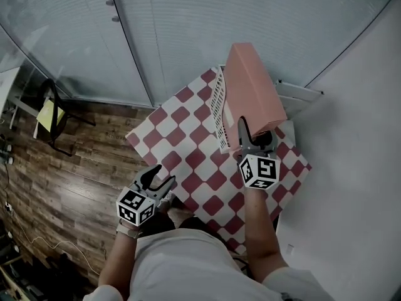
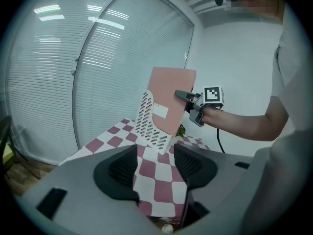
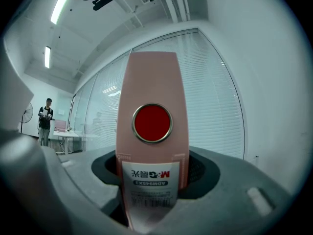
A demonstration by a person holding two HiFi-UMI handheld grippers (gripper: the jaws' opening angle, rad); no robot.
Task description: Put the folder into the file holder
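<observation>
A pink box folder [image 1: 250, 93] stands tilted at the white perforated file holder [image 1: 217, 105] on the red-and-white checked table [image 1: 194, 162]. My right gripper [image 1: 254, 133] is shut on the folder's near spine. In the right gripper view the folder's spine [image 3: 151, 146], with a red disc and a label, fills the gap between the jaws [image 3: 152, 177]. The left gripper view shows the folder [image 2: 171, 102] with its lower end down in the holder [image 2: 146, 121], and the right gripper [image 2: 188, 98] clamped on its edge. My left gripper [image 1: 156, 177] [image 2: 155, 168] hangs open and empty over the table's near left edge.
A glass wall with blinds runs behind the table and a white wall stands to the right. A black chair [image 1: 53, 115] with a yellow sheet sits on the wooden floor at the left. A white shelf edge [image 1: 297, 93] lies behind the holder. A person [image 3: 45, 121] stands far off.
</observation>
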